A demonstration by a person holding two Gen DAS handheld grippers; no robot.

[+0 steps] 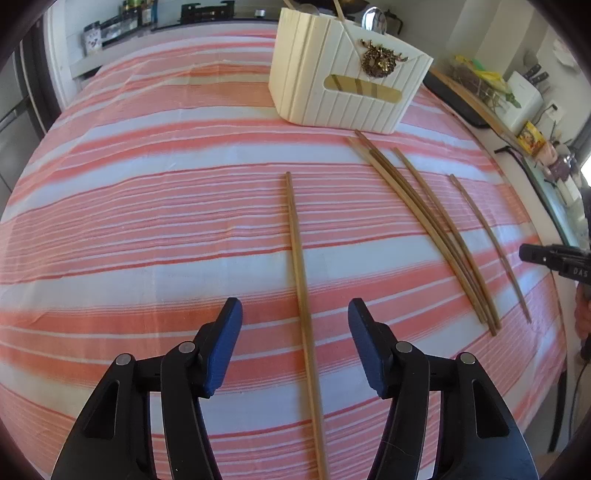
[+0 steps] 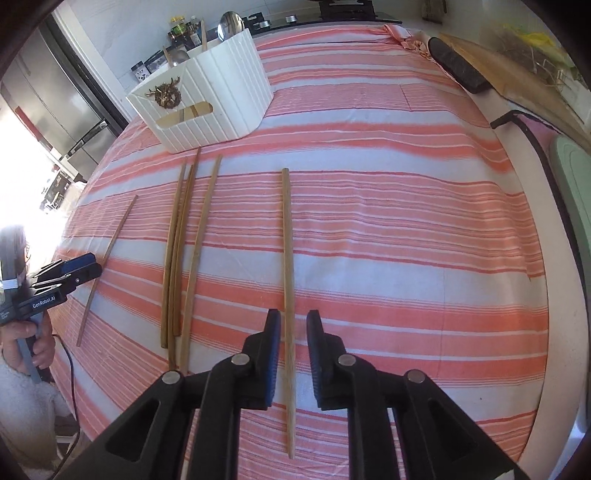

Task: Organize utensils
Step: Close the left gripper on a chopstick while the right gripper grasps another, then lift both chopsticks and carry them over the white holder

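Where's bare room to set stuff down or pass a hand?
Bare tablecloth left of the leftmost chopstick, at the left gripper, and right of the rightmost chopstick, at the right gripper. Crowded: chopstick bundle in front of the utensil holder.

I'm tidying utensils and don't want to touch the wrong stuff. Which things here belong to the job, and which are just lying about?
For the job:
chopsticks
white holder
spoons standing in it

Lying about:
cutting board
knife block
jars
fridge
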